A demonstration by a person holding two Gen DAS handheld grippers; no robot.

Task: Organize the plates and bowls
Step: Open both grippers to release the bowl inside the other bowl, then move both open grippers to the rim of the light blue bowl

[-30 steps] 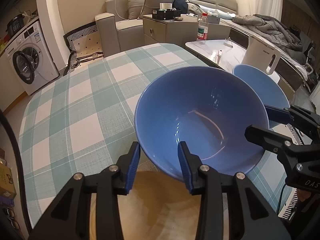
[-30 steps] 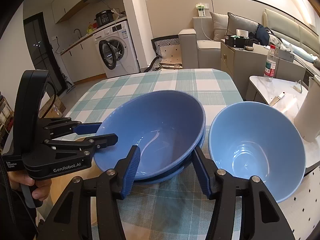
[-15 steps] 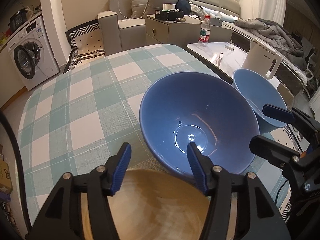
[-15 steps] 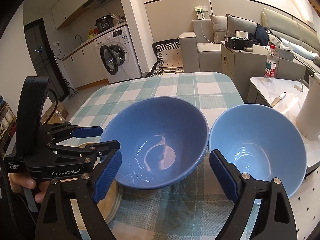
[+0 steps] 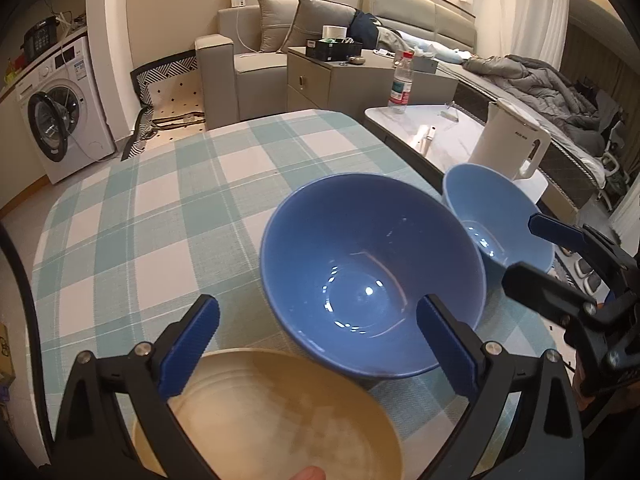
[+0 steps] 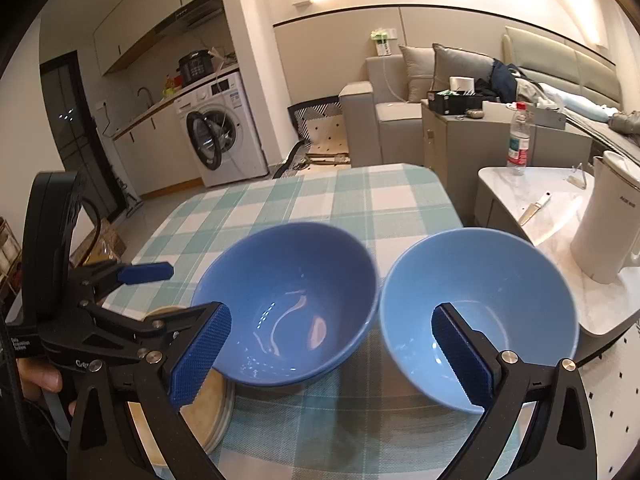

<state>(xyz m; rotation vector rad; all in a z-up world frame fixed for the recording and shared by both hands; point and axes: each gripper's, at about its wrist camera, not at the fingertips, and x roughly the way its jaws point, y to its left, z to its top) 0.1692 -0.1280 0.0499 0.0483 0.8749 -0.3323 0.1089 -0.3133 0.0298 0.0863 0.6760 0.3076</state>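
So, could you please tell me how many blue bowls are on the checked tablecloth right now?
2: a darker blue bowl at the middle, beside the tan plate, and a lighter blue bowl to its right at the table's edge. A nested bowl could be hidden.

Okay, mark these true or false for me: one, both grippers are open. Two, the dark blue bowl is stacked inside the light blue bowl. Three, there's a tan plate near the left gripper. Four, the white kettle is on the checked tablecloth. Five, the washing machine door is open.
1. True. The left gripper and the right gripper both stand open with nothing pressed between the pads; their jaws have just been opening.
2. False. The dark blue bowl sits on the checked tablecloth beside the light blue bowl.
3. True. The tan plate lies just under it.
4. False. The white kettle stands on the white side table.
5. True. The washing machine door hangs open.
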